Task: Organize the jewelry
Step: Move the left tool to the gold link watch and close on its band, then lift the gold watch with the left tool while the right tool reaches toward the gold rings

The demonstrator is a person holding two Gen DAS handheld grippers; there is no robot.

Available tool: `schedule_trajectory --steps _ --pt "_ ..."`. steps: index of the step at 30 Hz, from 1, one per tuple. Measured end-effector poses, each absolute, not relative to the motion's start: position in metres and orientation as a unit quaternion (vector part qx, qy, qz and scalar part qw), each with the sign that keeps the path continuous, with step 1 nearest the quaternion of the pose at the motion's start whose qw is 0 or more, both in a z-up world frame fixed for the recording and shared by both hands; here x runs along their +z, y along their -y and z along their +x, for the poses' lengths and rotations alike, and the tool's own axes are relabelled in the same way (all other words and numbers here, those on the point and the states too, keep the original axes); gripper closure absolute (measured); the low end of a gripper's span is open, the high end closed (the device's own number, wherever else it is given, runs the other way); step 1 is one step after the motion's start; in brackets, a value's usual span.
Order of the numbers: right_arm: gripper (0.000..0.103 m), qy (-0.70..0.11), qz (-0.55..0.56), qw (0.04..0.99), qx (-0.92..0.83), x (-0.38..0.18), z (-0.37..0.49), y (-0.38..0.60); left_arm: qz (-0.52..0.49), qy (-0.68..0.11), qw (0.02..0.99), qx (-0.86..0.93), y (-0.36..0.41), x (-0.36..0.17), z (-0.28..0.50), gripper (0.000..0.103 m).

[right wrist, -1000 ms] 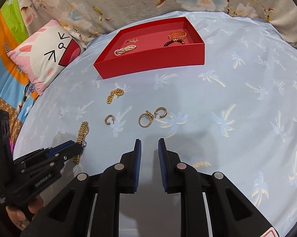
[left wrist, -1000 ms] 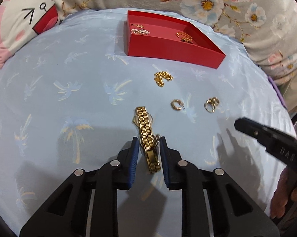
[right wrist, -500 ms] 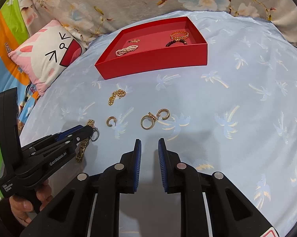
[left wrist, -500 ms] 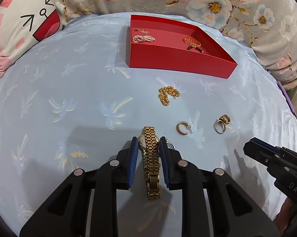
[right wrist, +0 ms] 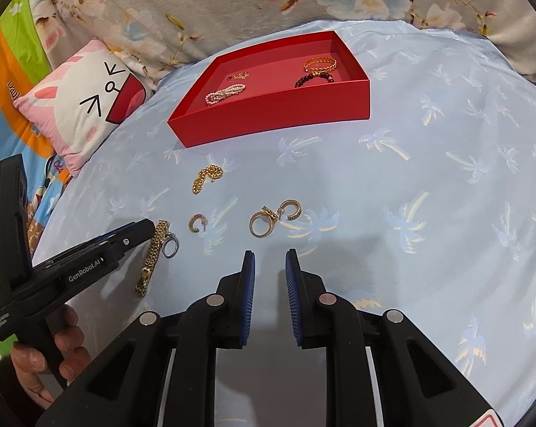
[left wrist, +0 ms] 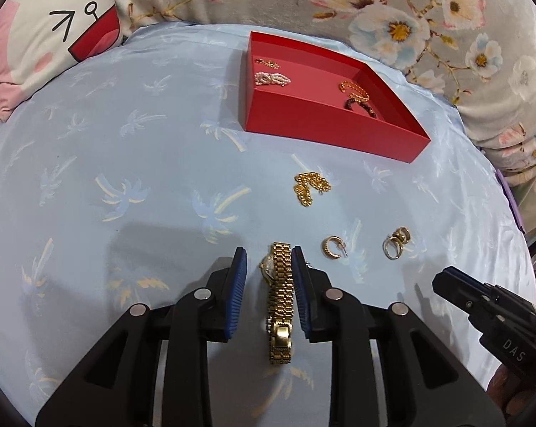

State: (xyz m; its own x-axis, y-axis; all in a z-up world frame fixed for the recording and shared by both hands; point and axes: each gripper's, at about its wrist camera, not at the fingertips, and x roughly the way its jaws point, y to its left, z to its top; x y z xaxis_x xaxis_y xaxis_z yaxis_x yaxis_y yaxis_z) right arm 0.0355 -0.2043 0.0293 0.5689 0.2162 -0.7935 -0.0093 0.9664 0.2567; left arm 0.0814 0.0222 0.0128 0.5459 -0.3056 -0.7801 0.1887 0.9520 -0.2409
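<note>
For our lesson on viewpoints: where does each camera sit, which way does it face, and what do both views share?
Left wrist: on the left claw, looking down its fingers at the gold watch between opening jaws; right claw at the edge.
Right wrist: on the right claw, facing bare cloth; left claw and hand show.
Shared: red tray, watch, rings.

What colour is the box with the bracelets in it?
The box is red, inside and outside. The right wrist view shows it best.

Small gold piece (left wrist: 267, 62) in red tray's (left wrist: 325, 130) far corner, too tiny to identify.
</note>
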Motion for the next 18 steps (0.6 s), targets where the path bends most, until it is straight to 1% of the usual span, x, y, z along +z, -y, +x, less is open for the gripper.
schedule_trajectory --steps 10,13,15,16,18 --pt "0.085 -0.461 0.112 0.878 0.064 0.028 0.035 0.204 -0.041 -0.461 0.875 -0.144 -0.002 0.006 0.089 0.079" --pt "0.085 -0.460 0.111 0.878 0.064 0.027 0.036 0.204 -0.037 -0.461 0.874 -0.149 -0.001 0.006 0.090 0.087" --pt "0.085 -0.460 0.113 0.878 0.064 0.027 0.036 0.204 -0.038 -0.461 0.873 -0.153 -0.001 0.006 0.089 0.089" --pt "0.085 -0.460 0.113 0.878 0.063 0.026 0.036 0.204 -0.038 -0.460 0.873 -0.155 -0.001 0.007 0.088 0.092" --pt "0.085 -0.460 0.113 0.878 0.063 0.026 0.037 0.204 -0.038 -0.457 0.874 -0.159 -0.001 0.010 0.086 0.092"
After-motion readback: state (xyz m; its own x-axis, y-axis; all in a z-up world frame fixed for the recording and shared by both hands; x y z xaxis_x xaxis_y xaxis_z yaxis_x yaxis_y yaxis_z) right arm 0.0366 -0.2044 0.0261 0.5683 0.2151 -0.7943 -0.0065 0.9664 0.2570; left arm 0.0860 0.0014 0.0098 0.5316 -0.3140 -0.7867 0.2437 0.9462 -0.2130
